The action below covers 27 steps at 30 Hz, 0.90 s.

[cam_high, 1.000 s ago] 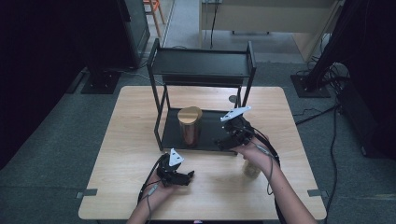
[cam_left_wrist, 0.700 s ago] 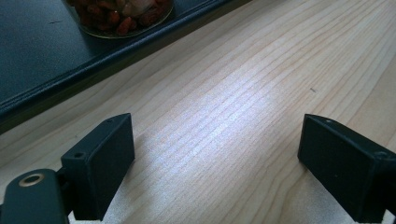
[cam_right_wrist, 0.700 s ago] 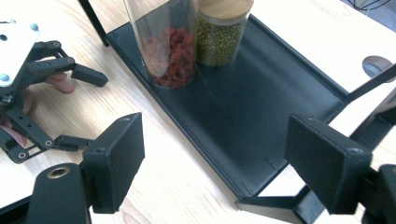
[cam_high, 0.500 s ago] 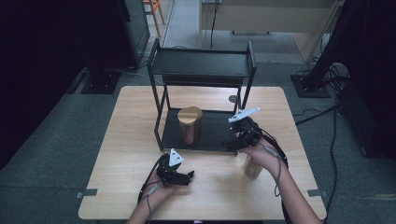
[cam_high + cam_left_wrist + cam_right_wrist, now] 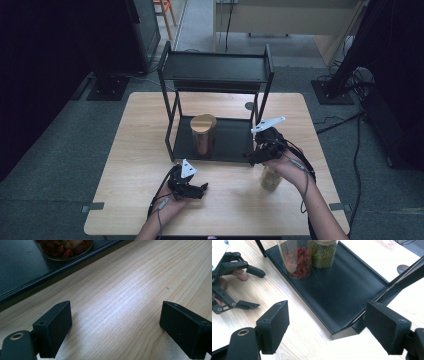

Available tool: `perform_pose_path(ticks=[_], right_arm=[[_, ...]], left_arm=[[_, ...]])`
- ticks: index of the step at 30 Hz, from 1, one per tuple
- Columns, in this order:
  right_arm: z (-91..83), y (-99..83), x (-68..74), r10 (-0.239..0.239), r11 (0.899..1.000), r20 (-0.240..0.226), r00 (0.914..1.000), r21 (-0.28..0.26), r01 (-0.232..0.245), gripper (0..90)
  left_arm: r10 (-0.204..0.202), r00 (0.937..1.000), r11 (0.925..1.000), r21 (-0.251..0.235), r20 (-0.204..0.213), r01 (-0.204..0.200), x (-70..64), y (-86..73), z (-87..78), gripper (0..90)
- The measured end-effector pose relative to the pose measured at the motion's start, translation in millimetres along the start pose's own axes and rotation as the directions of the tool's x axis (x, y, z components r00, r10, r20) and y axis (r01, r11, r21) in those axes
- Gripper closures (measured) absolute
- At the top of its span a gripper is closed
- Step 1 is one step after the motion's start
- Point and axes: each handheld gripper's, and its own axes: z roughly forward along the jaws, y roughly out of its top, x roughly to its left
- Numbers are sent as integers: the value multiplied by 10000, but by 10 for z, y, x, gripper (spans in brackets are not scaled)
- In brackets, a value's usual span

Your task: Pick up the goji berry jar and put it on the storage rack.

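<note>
A black two-tier shelf (image 5: 216, 75) stands on the wooden table (image 5: 140, 150). On its lower tray (image 5: 342, 290) a jar of red berries (image 5: 298, 260) stands next to a jar of green beans (image 5: 323, 252); the high view shows a wood-lidded jar (image 5: 202, 134) there. A third jar (image 5: 270, 179) with pale contents stands on the table by the right hand. My right gripper (image 5: 251, 157) hovers open over the tray's front right corner, nothing between its jaws (image 5: 327, 327). My left gripper (image 5: 201, 188) rests open on the table in front of the tray (image 5: 115, 325).
The shelf's upright posts (image 5: 170, 125) flank the tray. A small dark round spot (image 5: 249, 106) lies on the table behind the shelf. The left gripper (image 5: 258, 288) appears at the left of the right gripper view. Cables trail off the table's right side.
My right gripper has shifted slightly right and toward the table's front, staying open above the tray corner. The left gripper and the jars have not moved.
</note>
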Motion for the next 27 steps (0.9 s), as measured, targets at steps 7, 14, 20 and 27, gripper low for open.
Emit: perform_pose_path(ticks=[7, 14, 20, 27], right_arm=[[-44, -68, -21, 116, 9999, 70, 9999, -72, -116, 197], [-93, -125, -43, 118, 9999, 198, 9997, -93, -117, 196], [-149, -153, -68, 172, 9998, 288, 9994, -147, -168, 197], [-201, -199, -99, 235, 9995, 421, 9988, -216, -226, 197]], left_arm=[[-14, 10000, 10000, -8, 2, 14, -1, 0, 0, 112], [-21, 10000, 10000, -11, -4, 21, -3, -1, 0, 112], [-20, 10000, 10000, -7, -4, 20, -3, -1, -1, 112], [-8, 10000, 10000, -5, -8, 8, -2, -1, -1, 112]])
